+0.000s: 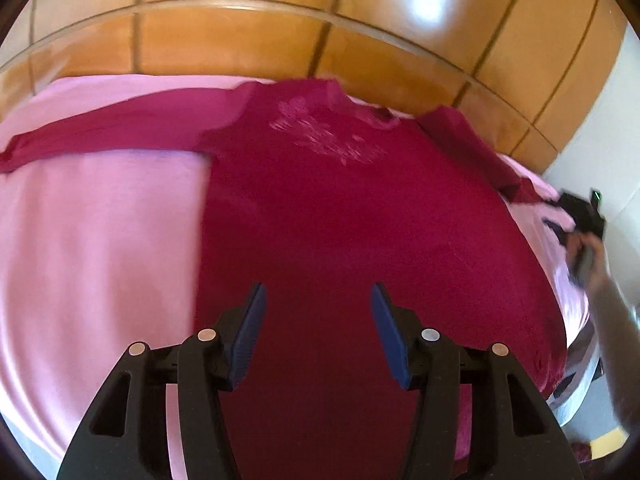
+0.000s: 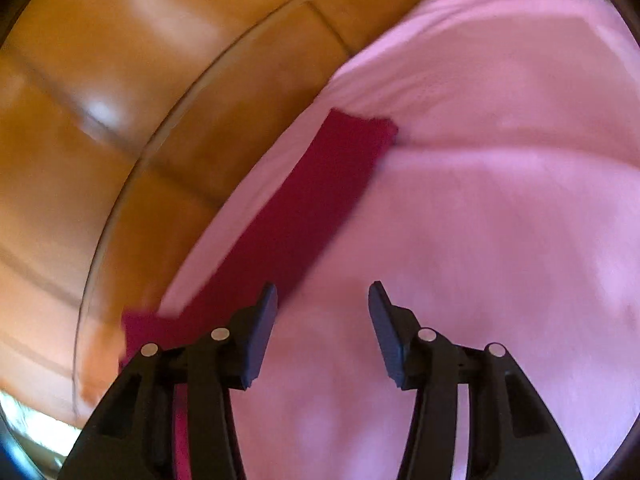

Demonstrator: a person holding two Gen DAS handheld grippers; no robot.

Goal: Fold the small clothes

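Observation:
A dark red long-sleeved shirt with a pale print on the chest lies flat on a pink cloth, sleeves spread to both sides. My left gripper is open and empty, above the shirt's lower body. In the right wrist view my right gripper is open and empty over the pink cloth, just right of one red sleeve that runs away from the left finger to its cuff. The right gripper also shows blurred at the far right of the left wrist view.
The pink cloth covers a round glass table whose rim curves above an orange tiled floor. A white wall stands at the right. In the right wrist view the rim and floor lie left of the sleeve.

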